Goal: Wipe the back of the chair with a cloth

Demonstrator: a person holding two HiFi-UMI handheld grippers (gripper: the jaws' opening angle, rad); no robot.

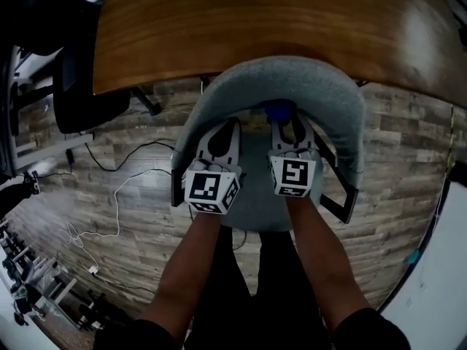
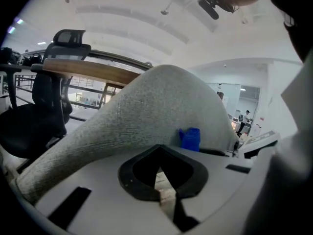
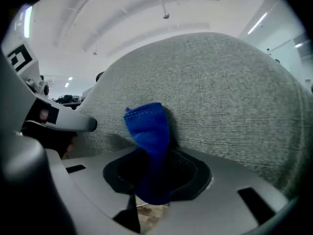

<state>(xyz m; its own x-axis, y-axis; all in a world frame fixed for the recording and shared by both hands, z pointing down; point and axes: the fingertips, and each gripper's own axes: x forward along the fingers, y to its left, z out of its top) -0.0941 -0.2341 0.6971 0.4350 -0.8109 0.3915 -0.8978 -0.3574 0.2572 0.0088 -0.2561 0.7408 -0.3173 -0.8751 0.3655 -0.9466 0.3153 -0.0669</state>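
The grey fabric chair [image 1: 292, 79] stands below me, its curved back [image 2: 146, 116] toward the table. My right gripper [image 1: 288, 122] is shut on a blue cloth [image 3: 149, 141], whose free end stands up against the inner face of the chair back [image 3: 220, 92]. The cloth [image 1: 279, 110] shows as a small blue patch at the foot of the back. My left gripper [image 1: 222, 133] hovers over the seat just left of the right one, shut with nothing in it. In the left gripper view the cloth [image 2: 190, 138] shows beyond my left gripper [image 2: 164, 175].
A brown wooden table [image 1: 255, 20] runs across just beyond the chair back. A black office chair [image 1: 87, 100] stands to the left. White and black cables [image 1: 109, 210] lie on the wood-pattern floor at the left. A white panel [image 1: 438, 283] is at the lower right.
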